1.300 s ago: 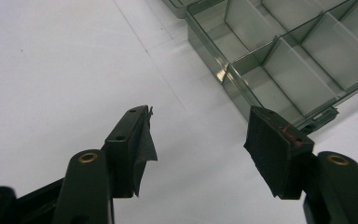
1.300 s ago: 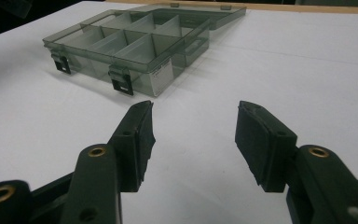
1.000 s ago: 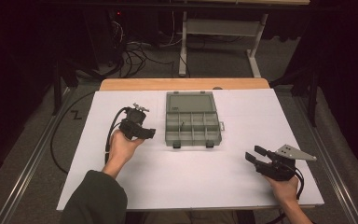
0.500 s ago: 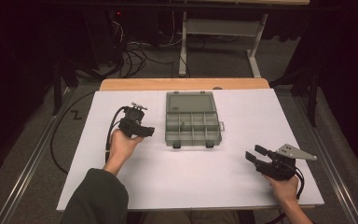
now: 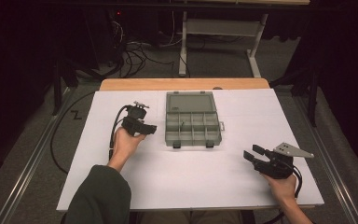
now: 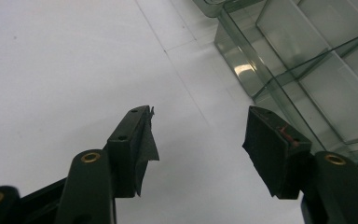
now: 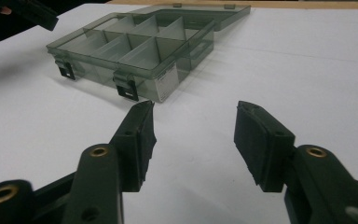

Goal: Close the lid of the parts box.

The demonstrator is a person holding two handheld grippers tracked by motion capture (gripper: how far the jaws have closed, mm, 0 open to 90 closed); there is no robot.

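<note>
Compartment box [image 5: 193, 119] lies lid-open mid-counter [image 5: 205, 186] so both hands can reach it. My left gripper [image 5: 150, 129] sits just beside its left wall, fingers wide, empty. Right gripper [image 5: 251, 153] well apart, fingers wide though just narrowing slightly, nothing between.

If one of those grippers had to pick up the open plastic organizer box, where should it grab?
Probably the compartment box by its left side wall, approached from the left by the left gripper, which sits beside it with open jaws. That wall is thin, upright and bare; the front edge carries two latches.
</note>
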